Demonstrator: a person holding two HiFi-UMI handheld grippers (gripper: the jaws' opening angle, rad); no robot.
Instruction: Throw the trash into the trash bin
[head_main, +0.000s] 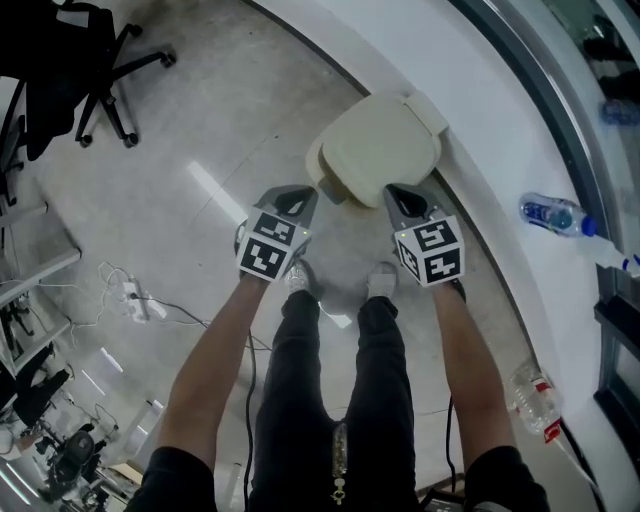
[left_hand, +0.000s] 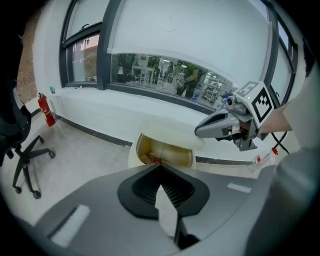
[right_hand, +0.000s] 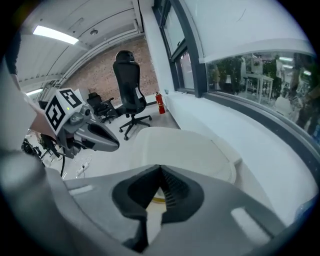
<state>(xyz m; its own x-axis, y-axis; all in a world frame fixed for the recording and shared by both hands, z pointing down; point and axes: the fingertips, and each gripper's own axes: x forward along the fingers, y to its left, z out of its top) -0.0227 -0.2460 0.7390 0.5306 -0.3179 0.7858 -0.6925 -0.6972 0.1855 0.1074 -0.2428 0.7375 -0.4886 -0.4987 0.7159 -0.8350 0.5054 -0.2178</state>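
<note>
The cream trash bin (head_main: 378, 150) stands on the floor against the white ledge, just ahead of both grippers. In the left gripper view its lid (left_hand: 167, 129) is raised and some trash (left_hand: 150, 159) lies inside the bin (left_hand: 185, 156). The left gripper (head_main: 297, 199) is shut and empty, its tips at the bin's left front edge. The right gripper (head_main: 398, 197) is also shut and empty, its tips at the bin's right front edge. From the right gripper view the lid (right_hand: 187, 149) fills the middle, with the left gripper (right_hand: 107, 141) beside it.
A plastic bottle (head_main: 552, 213) lies on the ledge at the right, another bottle (head_main: 532, 391) on the floor by the wall. An office chair (head_main: 95, 60) stands far left, a power strip (head_main: 136, 297) with cables on the floor. A red fire extinguisher (left_hand: 48, 111) leans by the window wall.
</note>
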